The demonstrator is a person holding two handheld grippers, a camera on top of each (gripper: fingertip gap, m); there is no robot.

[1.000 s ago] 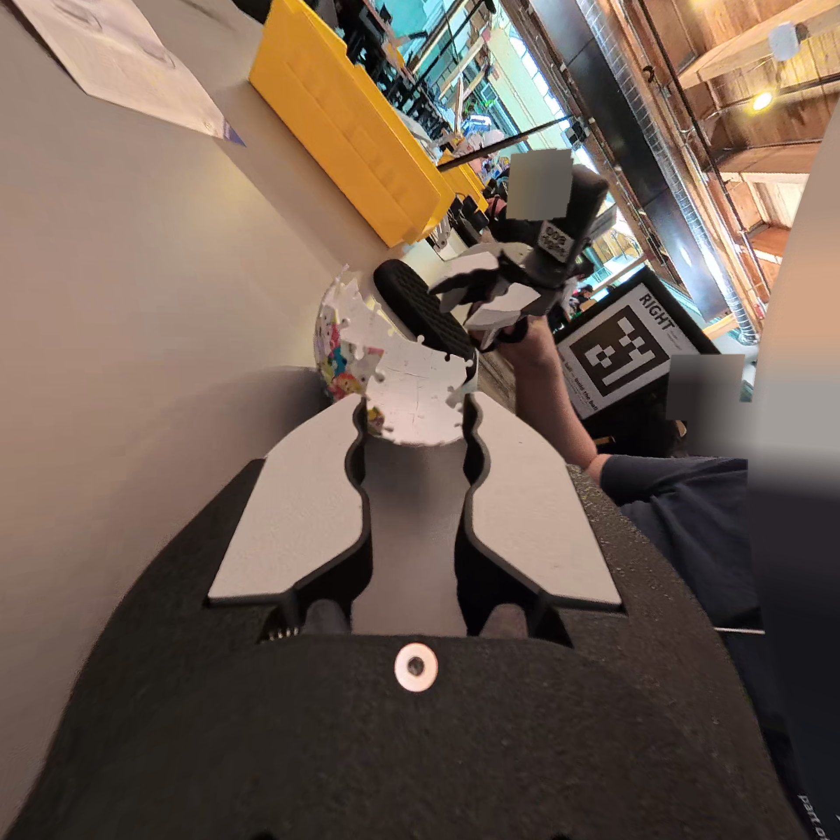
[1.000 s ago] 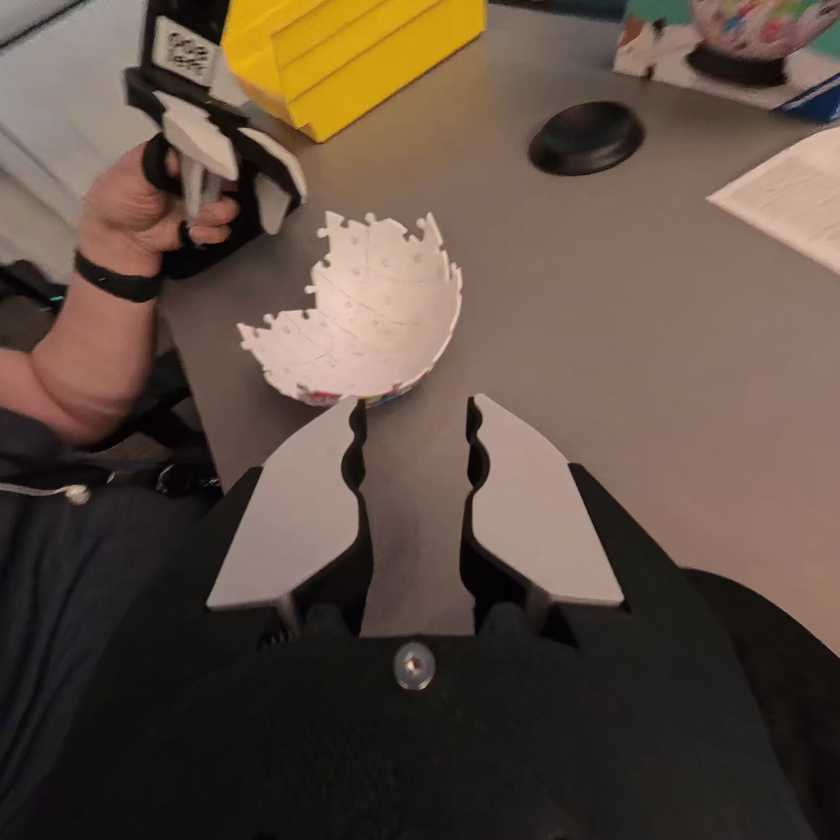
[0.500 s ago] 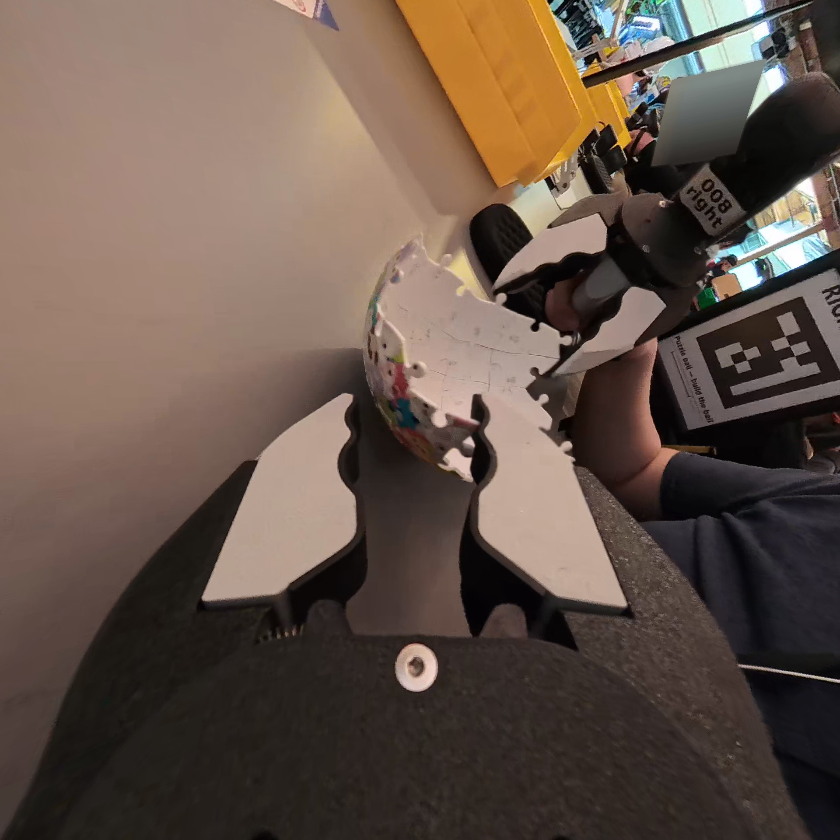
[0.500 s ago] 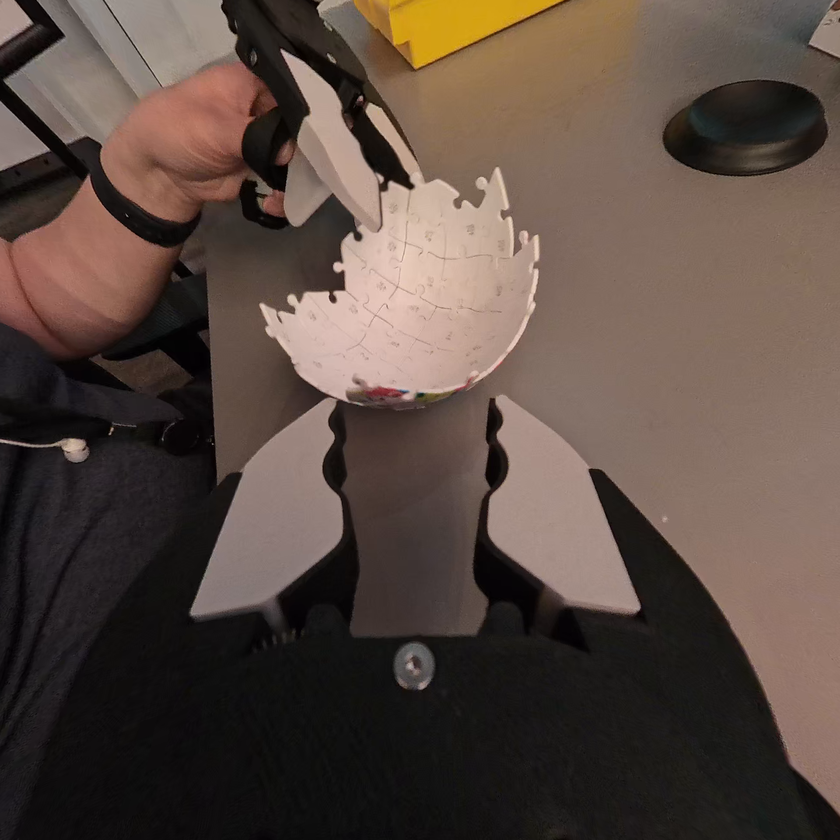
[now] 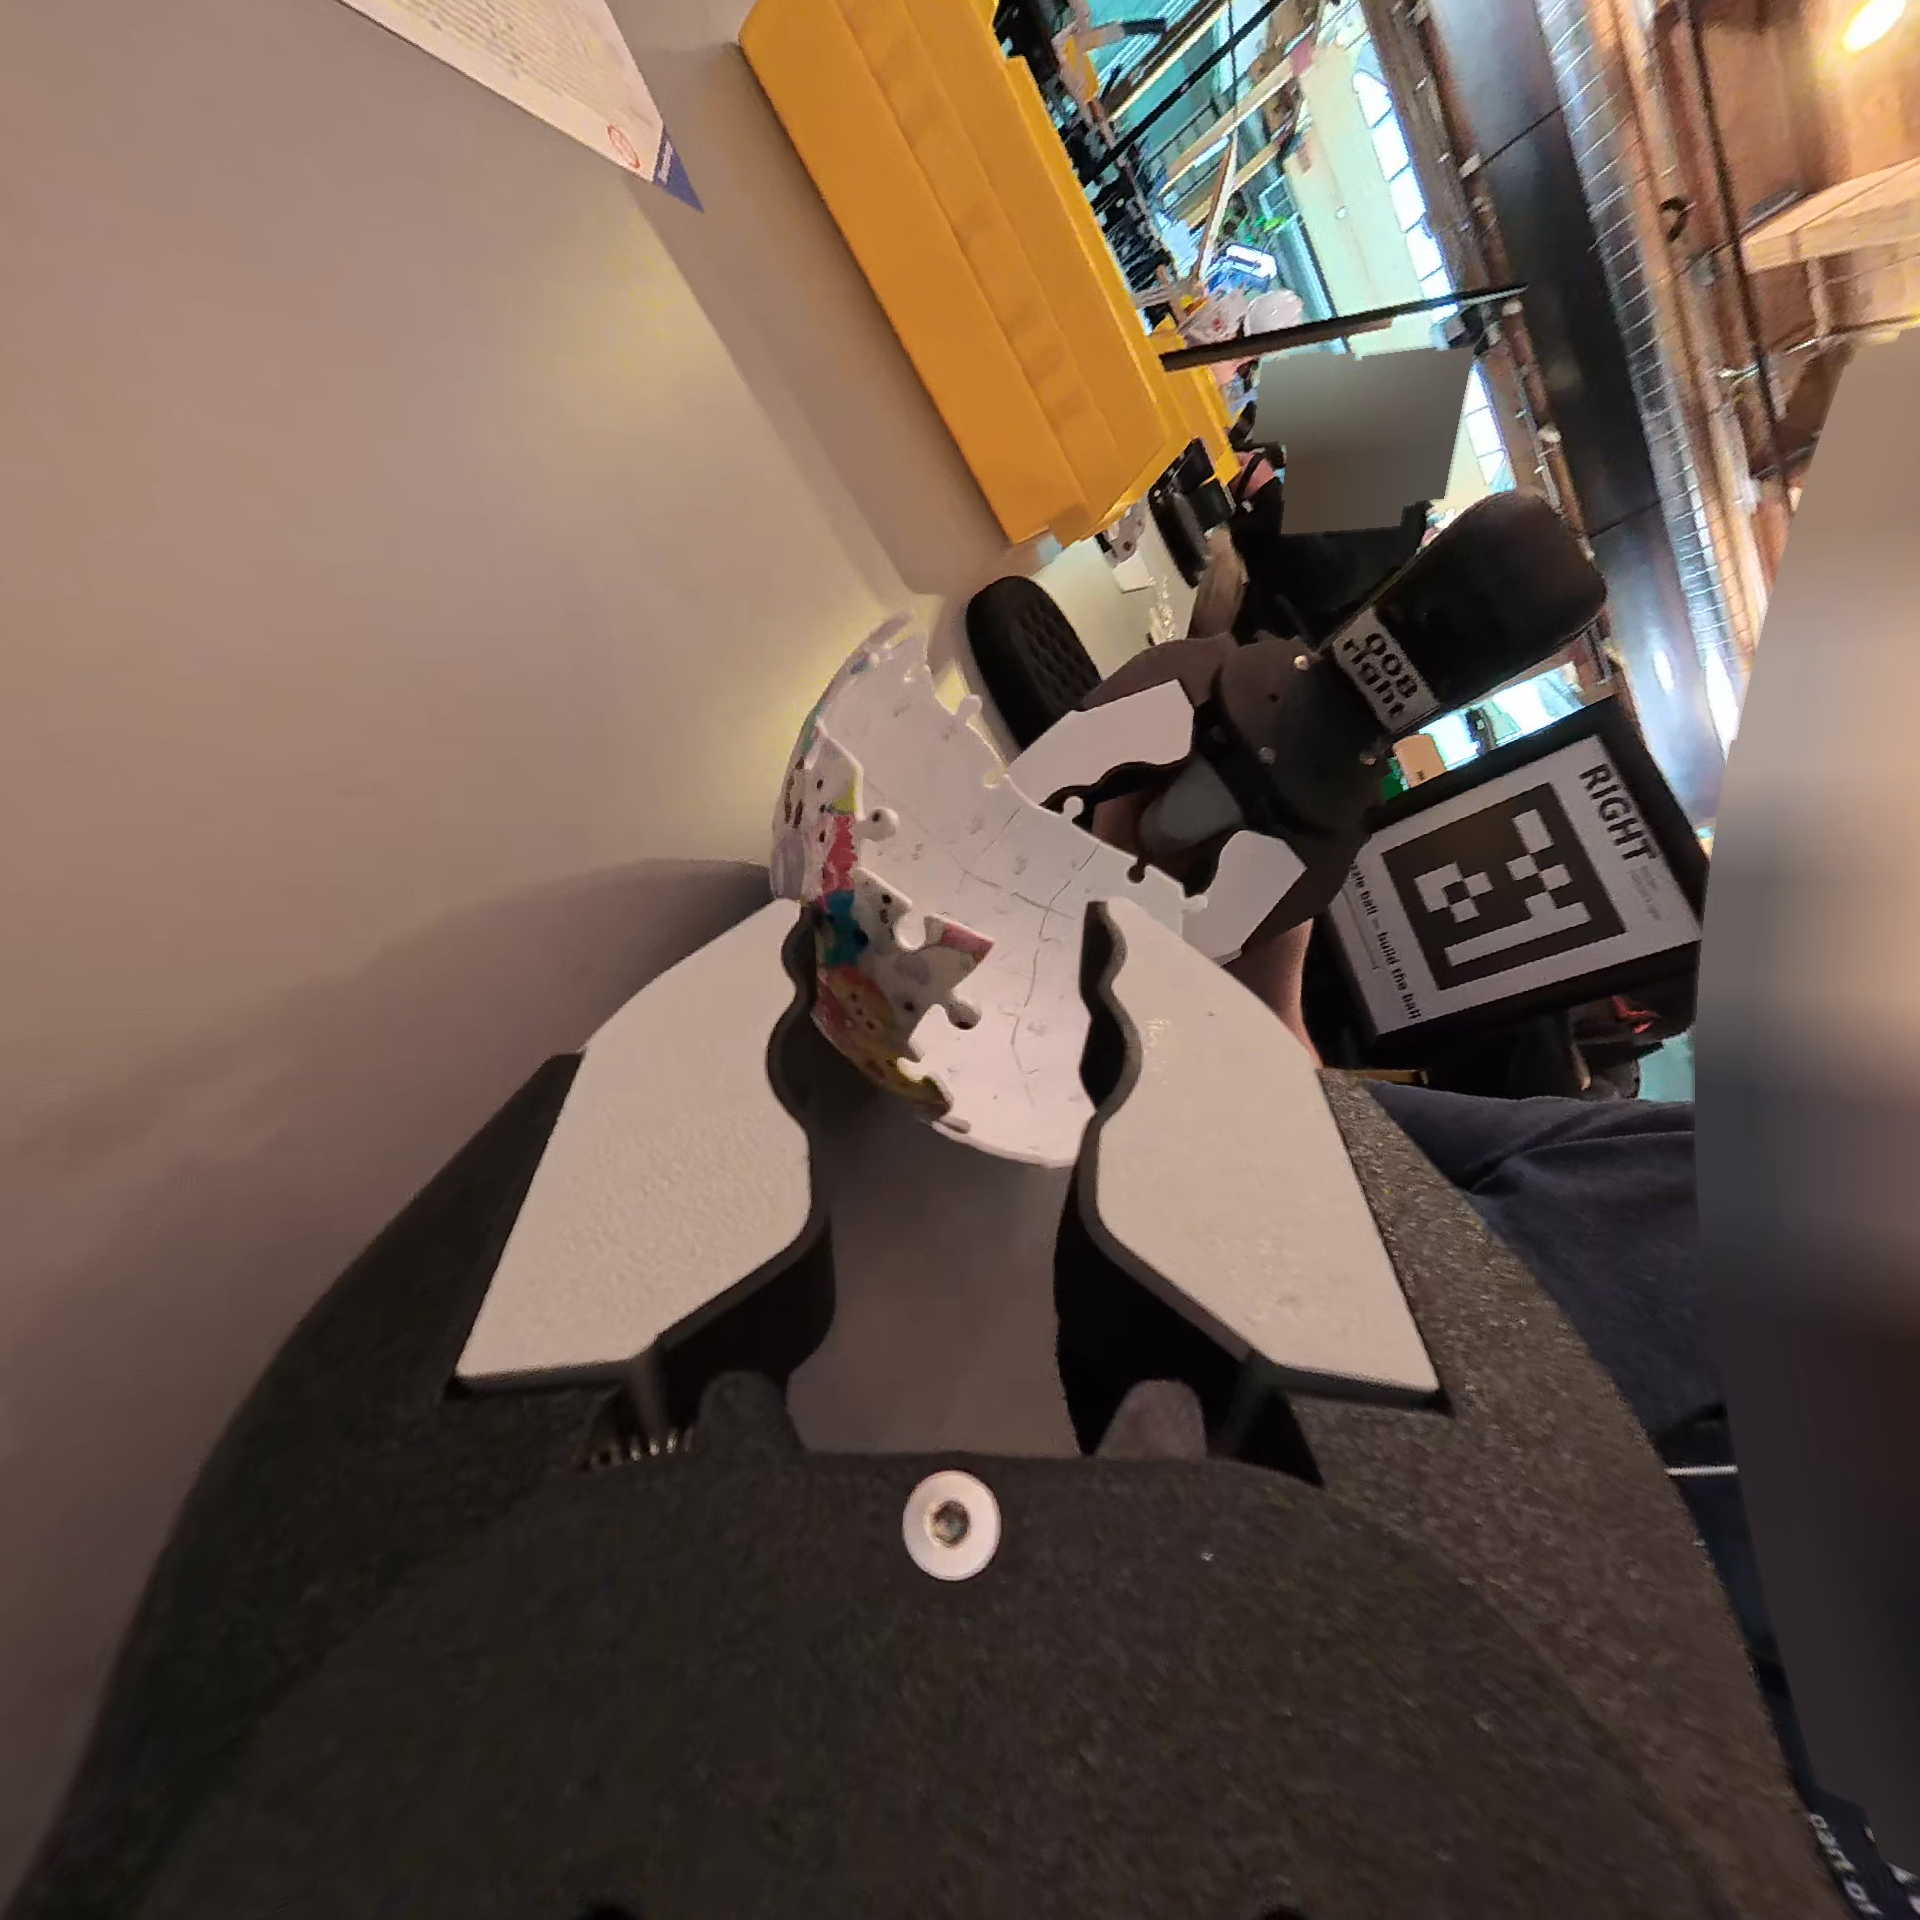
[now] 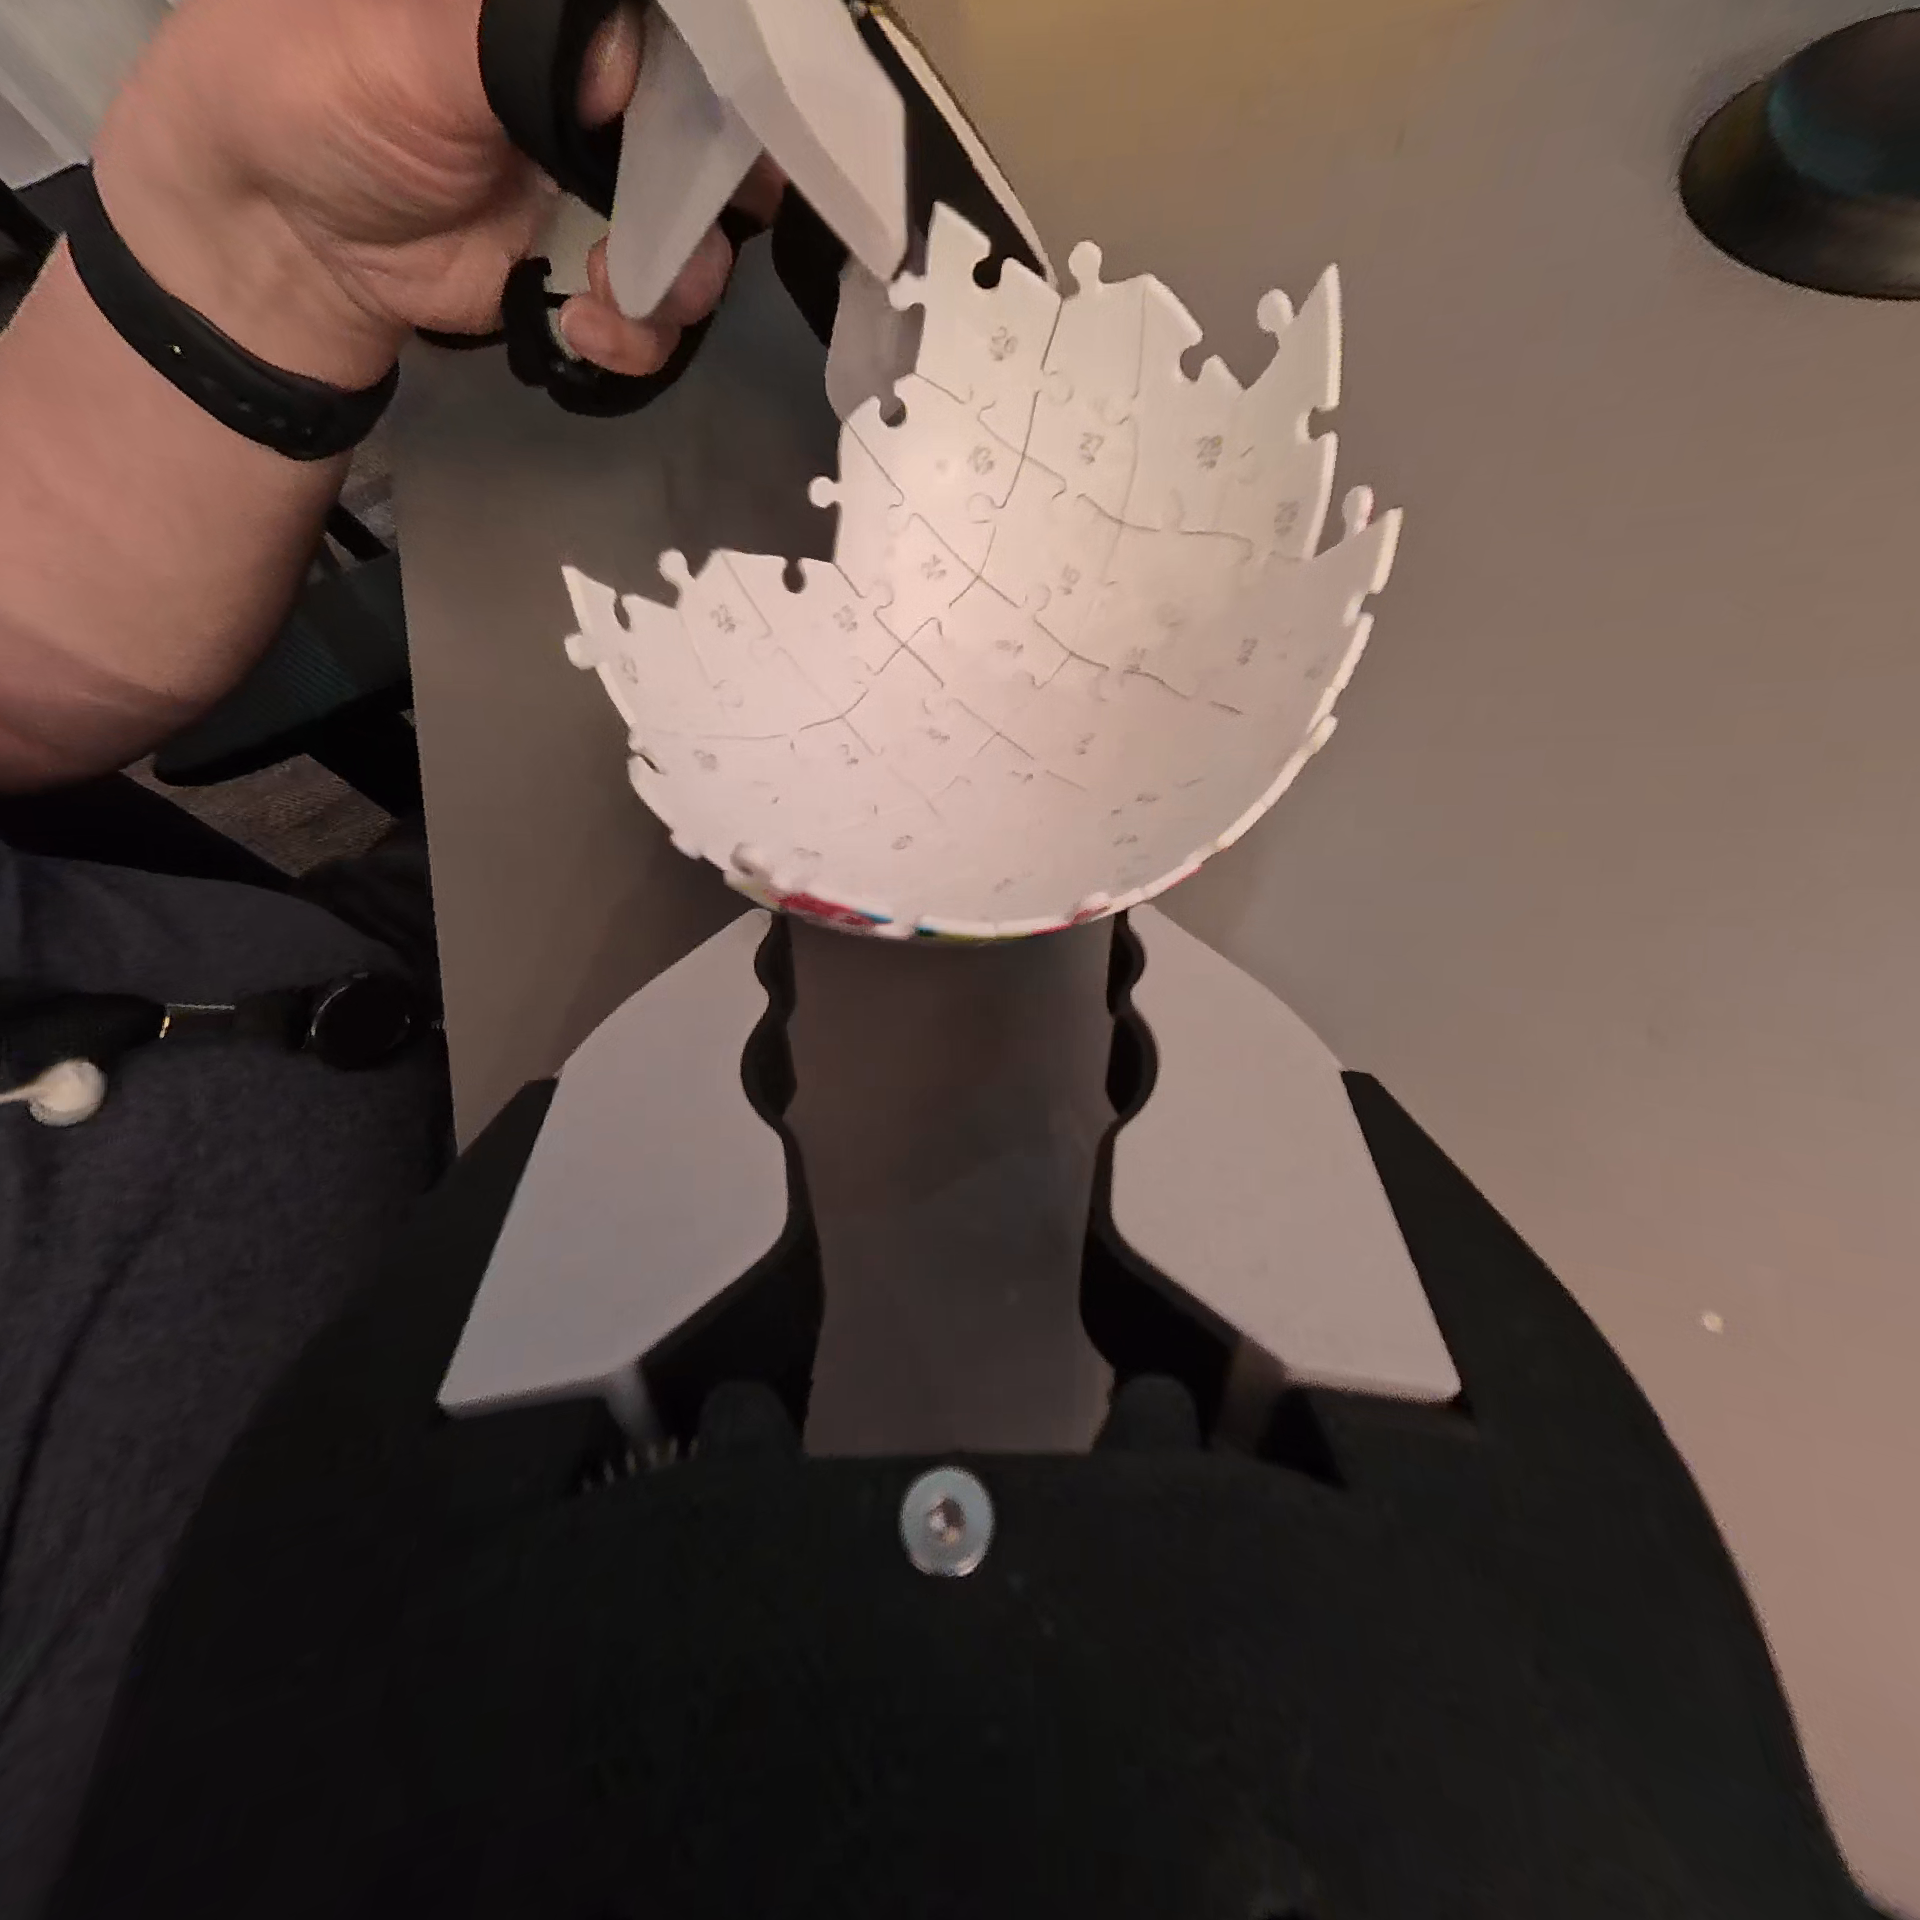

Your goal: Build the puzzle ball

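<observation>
The puzzle ball is a half-built shell point(image 6: 1039, 675), white inside and coloured outside point(image 5: 862, 966), with a jagged rim, on the grey table point(image 6: 1558, 831). My left gripper point(image 5: 940, 935) is open, with the shell's wall between its fingertips. Its fingers point(image 6: 821, 135) show in the right wrist view at the shell's far-left rim. My right gripper point(image 6: 945, 935) is open and empty, fingertips just short of the shell's near rim. Its fingers point(image 5: 1112, 738) show in the left wrist view beside the shell's opposite rim.
A yellow bin point(image 5: 987, 291) and a printed sheet point(image 5: 540, 73) lie farther back on the table. A black round stand point(image 6: 1808, 187) sits at the far right. The table's edge point(image 6: 416, 727) runs close to the shell's left. A black-framed marker sign point(image 5: 1507, 894) stands behind. My right fingertips sit around 11 cm from my left ones.
Both grippers have closed in on the shell. The left gripper came from above the table's edge down to the shell's rim. The right gripper's jaws opened slightly wider.
</observation>
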